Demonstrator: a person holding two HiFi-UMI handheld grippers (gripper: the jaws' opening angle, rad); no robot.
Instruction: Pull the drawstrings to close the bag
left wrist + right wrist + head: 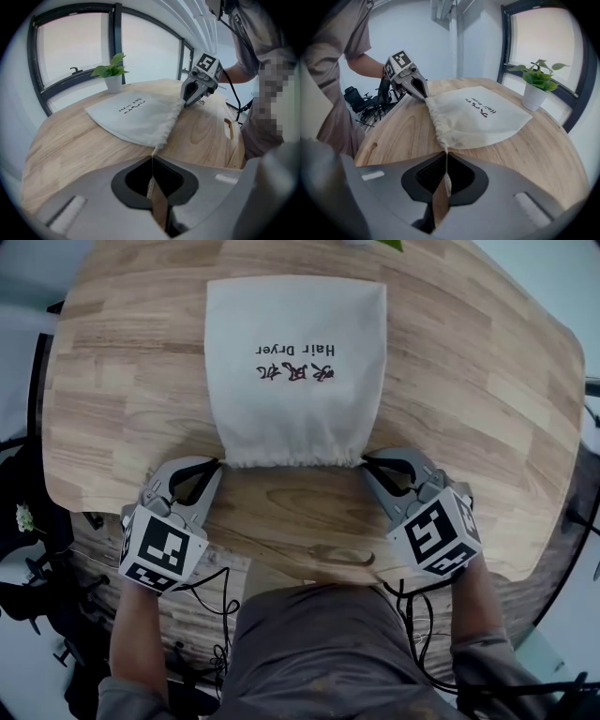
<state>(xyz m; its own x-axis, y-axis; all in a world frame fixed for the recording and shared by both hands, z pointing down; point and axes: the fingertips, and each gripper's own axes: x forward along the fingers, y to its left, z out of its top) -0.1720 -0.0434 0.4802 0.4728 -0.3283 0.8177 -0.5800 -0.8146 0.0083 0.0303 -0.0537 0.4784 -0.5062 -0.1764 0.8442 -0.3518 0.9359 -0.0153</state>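
Observation:
A white cloth drawstring bag (295, 371) printed "Hair Dryer" lies flat on the wooden table (112, 390), with its gathered mouth toward me. My left gripper (217, 463) sits at the mouth's left corner, shut on the left drawstring (153, 151), which runs between its pads. At the mouth's right corner my right gripper (366, 461) is shut on the right drawstring (446, 149). From the left gripper view the bag (136, 115) stretches across to the right gripper (184, 101). The right gripper view shows the bag (476, 117) and the left gripper (425, 97) beyond it.
A potted green plant (112, 77) stands at the table's far edge by the window, also in the right gripper view (536, 84). A handle slot (342, 556) is cut near the table's front edge. Cables (220, 634) hang below the table.

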